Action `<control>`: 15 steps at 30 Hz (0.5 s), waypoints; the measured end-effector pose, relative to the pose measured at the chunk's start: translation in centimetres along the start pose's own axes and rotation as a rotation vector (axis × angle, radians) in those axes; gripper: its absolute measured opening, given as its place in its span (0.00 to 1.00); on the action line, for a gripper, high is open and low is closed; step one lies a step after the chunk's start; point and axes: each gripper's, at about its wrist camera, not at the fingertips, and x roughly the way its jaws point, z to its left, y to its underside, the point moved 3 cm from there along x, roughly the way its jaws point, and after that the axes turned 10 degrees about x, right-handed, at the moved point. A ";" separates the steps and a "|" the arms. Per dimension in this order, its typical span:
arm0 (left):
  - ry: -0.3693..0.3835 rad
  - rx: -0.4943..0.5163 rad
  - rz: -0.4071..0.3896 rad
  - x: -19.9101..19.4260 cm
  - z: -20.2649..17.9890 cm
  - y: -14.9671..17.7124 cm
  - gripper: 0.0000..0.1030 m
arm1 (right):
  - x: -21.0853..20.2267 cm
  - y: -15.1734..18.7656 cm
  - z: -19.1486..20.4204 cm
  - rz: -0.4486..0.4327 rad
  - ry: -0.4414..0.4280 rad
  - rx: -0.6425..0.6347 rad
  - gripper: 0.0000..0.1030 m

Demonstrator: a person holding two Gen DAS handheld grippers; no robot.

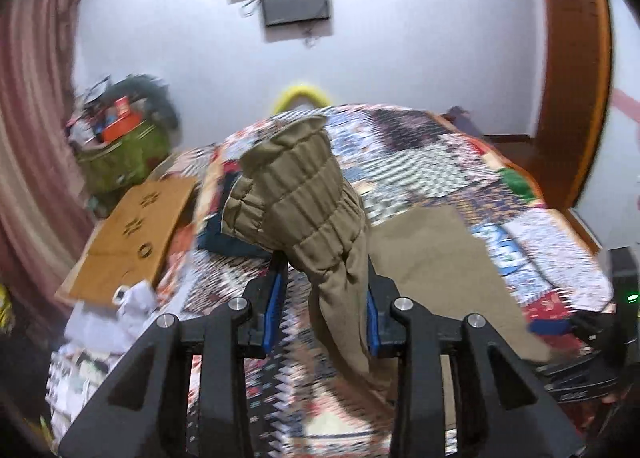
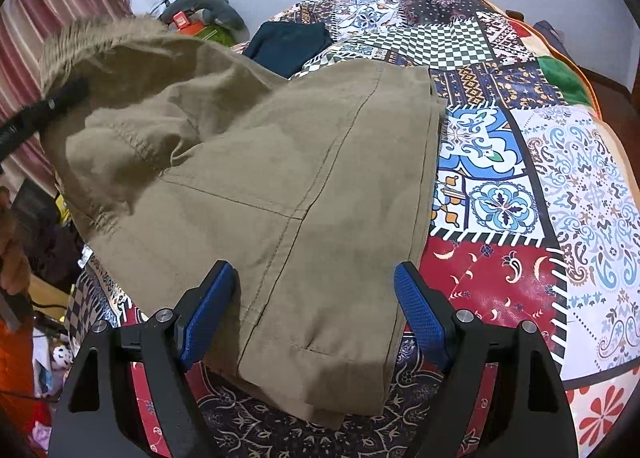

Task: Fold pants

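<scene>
Khaki pants (image 2: 288, 161) lie on a patchwork bedspread (image 2: 520, 177). In the left wrist view my left gripper (image 1: 326, 290) holds the pants' elastic waistband (image 1: 296, 185) lifted above the bed, cloth hanging between its blue pads; the jaws stand partly apart around the bunched fabric. In the right wrist view the raised waistband end (image 2: 120, 57) is at upper left, with the left gripper's black finger (image 2: 52, 105) on it. My right gripper (image 2: 316, 310) is open, its blue pads straddling the leg hem end (image 2: 320, 338) at the bed's near edge.
A dark blue folded garment (image 2: 288, 43) lies on the bed beyond the pants. A cardboard sheet (image 1: 132, 234) and a green bag (image 1: 124, 161) of clutter sit left of the bed. Pink curtain (image 1: 32, 137) at left, wooden door frame (image 1: 576, 77) at right.
</scene>
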 end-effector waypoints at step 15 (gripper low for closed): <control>0.465 0.065 0.129 1.6 -7.9 -1.4 0.31 | 0.0 0.1 -0.9 -0.007 -0.016 0.030 0.77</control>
